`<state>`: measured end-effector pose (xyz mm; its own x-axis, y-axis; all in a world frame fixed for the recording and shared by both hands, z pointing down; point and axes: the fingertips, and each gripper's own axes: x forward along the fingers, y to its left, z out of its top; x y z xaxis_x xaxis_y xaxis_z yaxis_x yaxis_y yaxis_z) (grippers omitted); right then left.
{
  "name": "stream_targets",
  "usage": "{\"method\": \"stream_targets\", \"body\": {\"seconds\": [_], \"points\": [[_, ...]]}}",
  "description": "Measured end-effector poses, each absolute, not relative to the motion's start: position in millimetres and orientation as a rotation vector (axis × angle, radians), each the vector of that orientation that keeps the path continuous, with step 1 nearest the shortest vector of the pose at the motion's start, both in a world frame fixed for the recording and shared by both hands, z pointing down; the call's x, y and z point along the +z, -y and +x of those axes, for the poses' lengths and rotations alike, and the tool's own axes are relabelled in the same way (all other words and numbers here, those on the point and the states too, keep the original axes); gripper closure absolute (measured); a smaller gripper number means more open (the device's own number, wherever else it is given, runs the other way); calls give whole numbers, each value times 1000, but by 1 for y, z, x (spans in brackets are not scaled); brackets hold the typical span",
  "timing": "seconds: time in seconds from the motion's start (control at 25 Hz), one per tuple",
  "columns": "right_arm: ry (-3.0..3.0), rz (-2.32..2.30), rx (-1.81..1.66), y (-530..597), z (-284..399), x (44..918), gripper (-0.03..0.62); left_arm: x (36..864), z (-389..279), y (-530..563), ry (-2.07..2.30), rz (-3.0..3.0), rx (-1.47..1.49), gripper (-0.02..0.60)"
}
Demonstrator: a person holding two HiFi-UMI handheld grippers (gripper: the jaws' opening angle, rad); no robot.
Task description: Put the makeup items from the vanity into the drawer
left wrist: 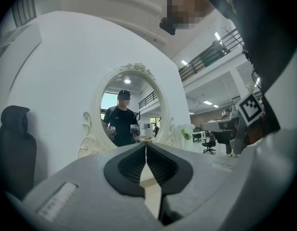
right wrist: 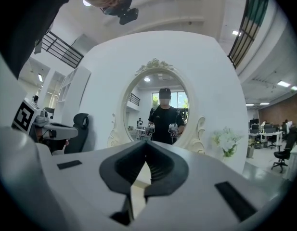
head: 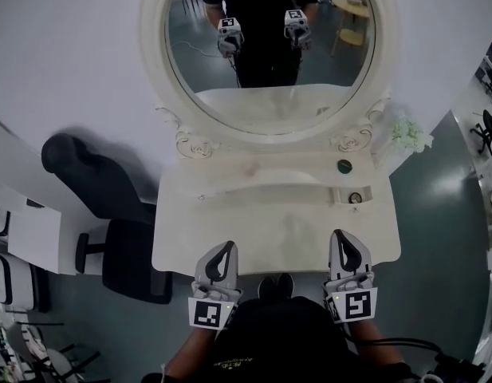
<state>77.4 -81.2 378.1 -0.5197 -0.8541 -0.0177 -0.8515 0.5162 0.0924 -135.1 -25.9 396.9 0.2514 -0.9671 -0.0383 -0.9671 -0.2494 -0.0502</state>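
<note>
**Start of task: nothing picked up yet**

Left gripper (head: 227, 246) and right gripper (head: 339, 235) are both closed tight and empty, at the vanity's (head: 253, 250) near edge. The makeup (green round jar (head: 344, 166), small round pot (head: 355, 198)) sits back right, well apart. Next, probably: open the drawer (none visibly open).

A dark round makeup item (head: 344, 166) rests at the white vanity's (head: 230, 246) right rear.

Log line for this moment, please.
left gripper: shut, empty | right gripper: shut, empty | both above near edge of vanity | green round item: back right, untouched
</note>
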Motion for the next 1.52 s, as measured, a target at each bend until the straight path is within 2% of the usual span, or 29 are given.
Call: {"method": "stream_targets", "body": {"seconds": [1.0, 1.52], "points": [[2736, 1485, -94, 59, 65, 409, 594, 393, -135, 7, -1919, -2403, 13, 559], [2765, 1473, -106, 64, 59, 397, 594, 395, -136, 9, -1922, -2400, 9, 560]]}}
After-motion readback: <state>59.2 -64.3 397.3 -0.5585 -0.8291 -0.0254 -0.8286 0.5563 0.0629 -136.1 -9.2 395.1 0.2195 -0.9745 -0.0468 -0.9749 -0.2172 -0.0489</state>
